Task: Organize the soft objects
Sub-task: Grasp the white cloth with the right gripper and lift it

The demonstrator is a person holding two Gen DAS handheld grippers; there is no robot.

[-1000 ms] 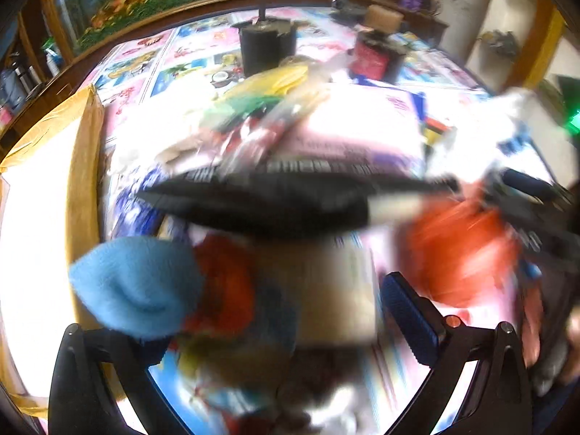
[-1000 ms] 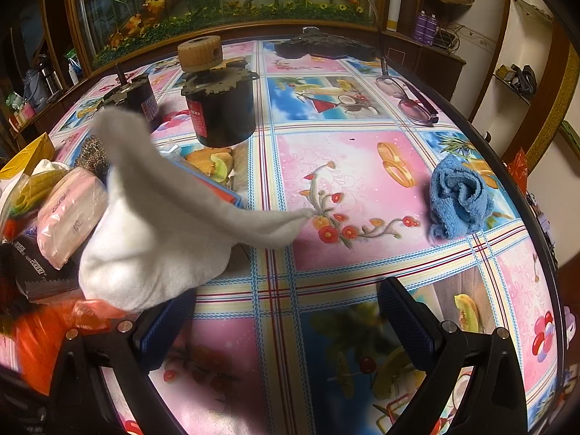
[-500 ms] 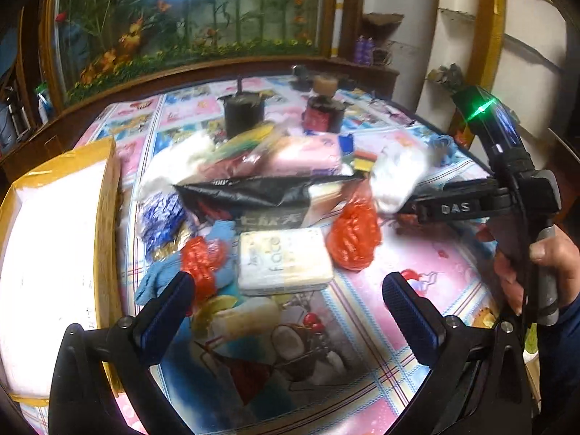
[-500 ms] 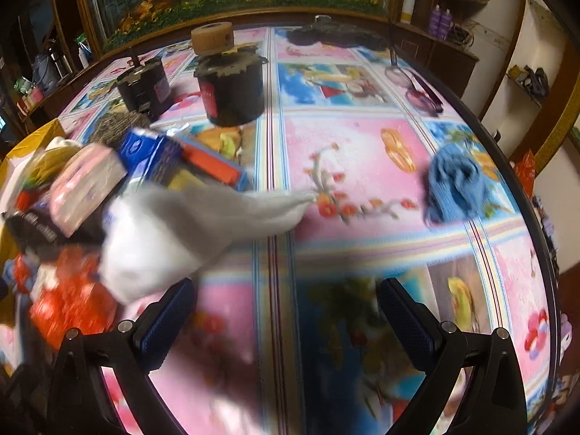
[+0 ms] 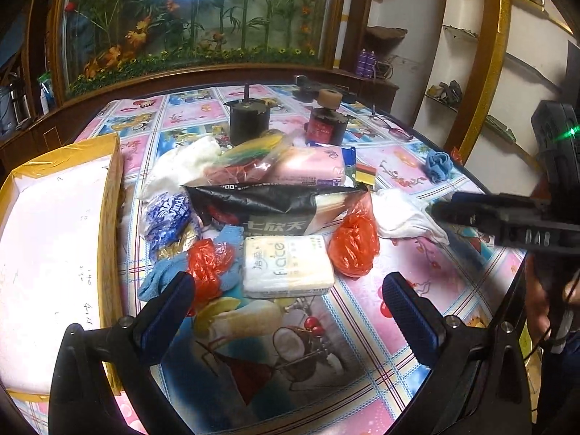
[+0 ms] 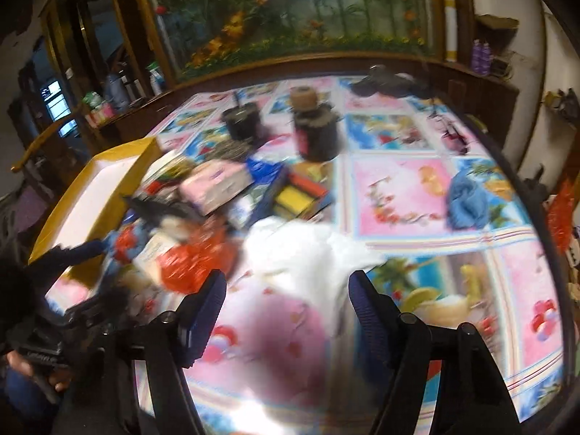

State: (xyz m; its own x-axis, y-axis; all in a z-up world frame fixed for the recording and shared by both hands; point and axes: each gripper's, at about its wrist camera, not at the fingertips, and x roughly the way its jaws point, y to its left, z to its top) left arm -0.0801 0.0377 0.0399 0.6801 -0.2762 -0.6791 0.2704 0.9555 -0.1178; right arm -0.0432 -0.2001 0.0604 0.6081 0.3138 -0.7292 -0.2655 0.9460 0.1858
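The white soft cloth (image 5: 402, 214) lies crumpled on the flowered plastic tablecloth (image 5: 406, 166), at the right edge of the pile, just beside an orange plastic bag (image 5: 353, 244). One corner of it is drawn out to a thin point toward the right gripper (image 6: 286, 290). This gripper's jaws have just been closing and now stand partly apart. The cloth lies between and in front of them, but the pads do not press on it. The left gripper (image 5: 286, 290) has its blue pads wide apart with nothing between them, above the near side of the pile.

In the pile are a white tissue pack (image 5: 286, 266), a black crinkled packet (image 5: 268, 206), a pink wrapped pack (image 5: 308, 166) and a light blue fluffy cloth (image 5: 163, 279). A small blue towel (image 5: 438, 165) sits alone, well apart on the right.

The right half of the table is mostly bare. The yellow-edged box with white inside (image 5: 54, 235) closes the left side. Two dark cylinders (image 5: 250, 123) stand behind the pile.

The right wrist view is blurred, so the pile there is hard to read. The box is cut off by the left wrist picture's edge.
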